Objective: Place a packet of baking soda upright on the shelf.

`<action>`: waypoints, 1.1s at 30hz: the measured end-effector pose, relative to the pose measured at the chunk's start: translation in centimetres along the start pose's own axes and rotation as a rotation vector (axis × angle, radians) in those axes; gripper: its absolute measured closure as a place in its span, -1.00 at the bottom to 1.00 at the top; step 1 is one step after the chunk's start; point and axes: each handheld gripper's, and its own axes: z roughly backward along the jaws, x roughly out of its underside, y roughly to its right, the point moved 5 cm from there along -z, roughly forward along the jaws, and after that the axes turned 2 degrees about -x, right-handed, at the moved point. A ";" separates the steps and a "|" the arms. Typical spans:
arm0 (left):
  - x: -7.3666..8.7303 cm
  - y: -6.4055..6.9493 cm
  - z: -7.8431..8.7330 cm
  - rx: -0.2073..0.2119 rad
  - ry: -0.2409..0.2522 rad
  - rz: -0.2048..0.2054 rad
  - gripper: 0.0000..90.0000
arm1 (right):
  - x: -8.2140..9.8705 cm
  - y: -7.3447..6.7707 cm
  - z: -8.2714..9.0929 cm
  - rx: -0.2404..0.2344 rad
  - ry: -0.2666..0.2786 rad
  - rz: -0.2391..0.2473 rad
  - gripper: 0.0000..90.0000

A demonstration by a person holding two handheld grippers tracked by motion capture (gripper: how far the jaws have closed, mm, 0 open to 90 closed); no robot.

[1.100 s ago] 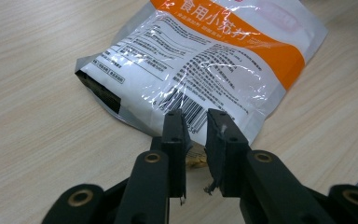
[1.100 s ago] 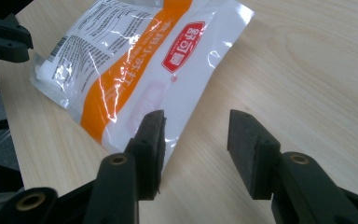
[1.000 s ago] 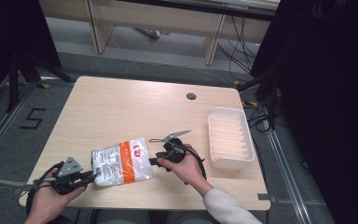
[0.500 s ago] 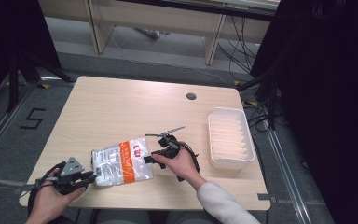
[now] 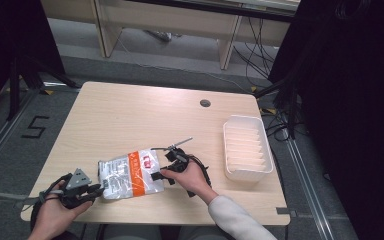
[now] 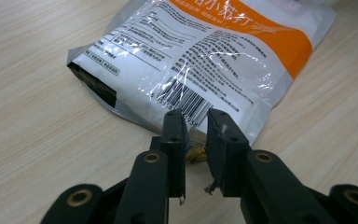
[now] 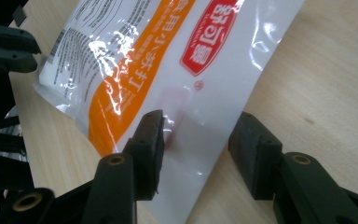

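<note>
1. The left gripper (image 6: 196, 128) is clamped on the sealed bottom edge of the pouch (image 6: 200, 60); in its own view the two black jaws pinch the seam just below the barcode, with a sliver of the film caught between them.

2. The right gripper (image 7: 198, 140) stands open at the pouch's opposite end. Its jaws have just been closing, and the pouch's white corner lies between them, but the pads (image 7: 151, 135) do not yet press on it.

3. In the high view the pouch (image 5: 130, 172) lies flat on the wooden table (image 5: 140, 115), toward the near edge at about 6 o'clock, with the left gripper (image 5: 92, 189) at its 8 o'clock and the right gripper (image 5: 161, 172) at its 3 o'clock.

4. A white ribbed tray (image 5: 246, 172) sits well apart, at about 3 o'clock on the table.

5. Handling, as I judge it: the pouch is glossy plastic film, so soft, crinkly and slippery under hard pads. It looks partly filled and light, and will sag if lifted by one end.

6. Best hold: the flat sealed seams and corners, where the film is doubled and stiffer. Gripping the belly would only bunch the film and squeeze the contents, which are possibly a powder, though the print is too small to be sure.

7. With one end held, the free corner is the sound place for the second grip.
</note>
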 end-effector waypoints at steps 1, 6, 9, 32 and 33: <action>0.1 0.2 0.0 0.008 -0.011 0.018 0.69 | 0.0 -0.2 0.0 -0.012 -0.002 -0.002 0.27; 0.0 -0.1 -0.1 -0.002 -0.012 -0.019 0.69 | -0.1 -0.7 0.4 -0.016 0.004 0.018 0.36; 0.0 0.1 -0.1 0.003 -0.012 -0.004 0.69 | -0.3 -1.1 0.6 -0.031 0.022 0.030 0.39; 0.0 -0.1 0.0 -0.013 -0.009 -0.008 0.66 | -0.6 -3.1 0.5 -0.121 -0.040 0.139 1.00; -0.1 -0.2 0.1 -0.015 -0.007 -0.018 0.66 | -0.7 -3.2 0.7 -0.116 -0.049 0.160 1.00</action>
